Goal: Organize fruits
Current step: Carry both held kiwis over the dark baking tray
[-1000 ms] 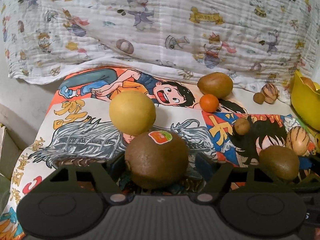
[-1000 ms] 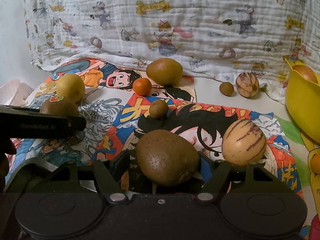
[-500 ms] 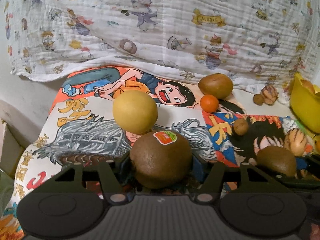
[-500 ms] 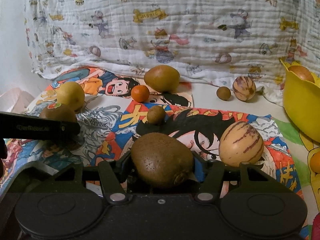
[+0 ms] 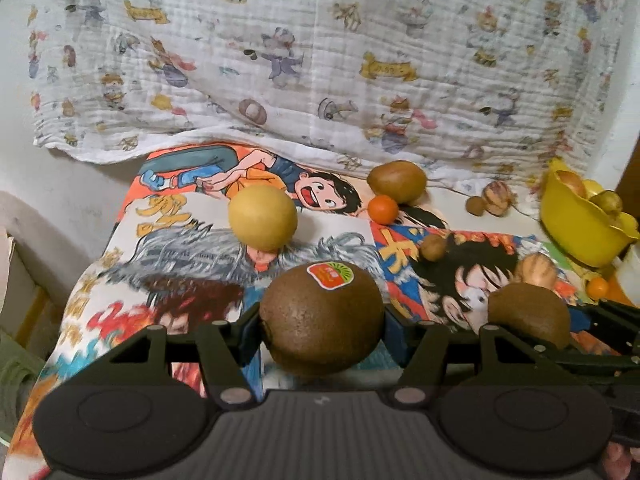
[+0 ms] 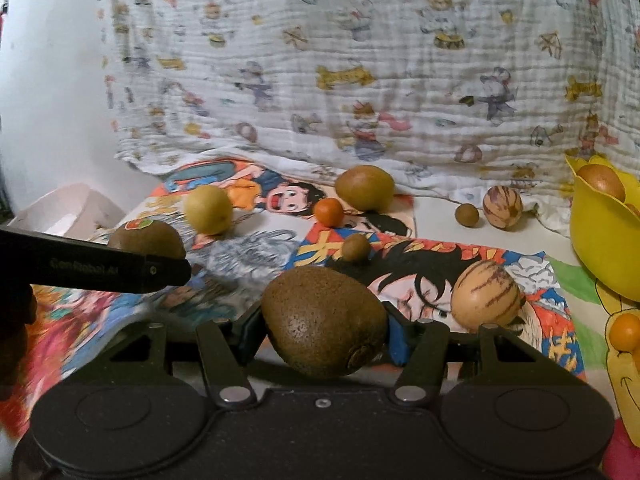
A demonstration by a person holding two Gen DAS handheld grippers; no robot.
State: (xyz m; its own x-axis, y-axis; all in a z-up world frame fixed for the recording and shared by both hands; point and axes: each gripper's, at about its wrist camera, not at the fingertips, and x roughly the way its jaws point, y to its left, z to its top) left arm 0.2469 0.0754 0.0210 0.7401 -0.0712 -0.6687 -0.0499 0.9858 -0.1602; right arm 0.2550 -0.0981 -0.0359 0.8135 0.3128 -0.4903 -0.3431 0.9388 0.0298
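Gripping one kiwi each, the left gripper [image 5: 322, 320] pinches the stickered kiwi [image 5: 322, 316] and the right gripper [image 6: 324, 326] the plain kiwi [image 6: 324, 320], both above the cartoon mat [image 6: 420, 252], while left of the yellow bowl [image 6: 600, 248], whose contents are half hidden, lie two striped melons, two tangerines and two small brown fruits.

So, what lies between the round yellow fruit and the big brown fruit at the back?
In the right wrist view, a small orange fruit sits between the round yellow fruit and the brown fruit.
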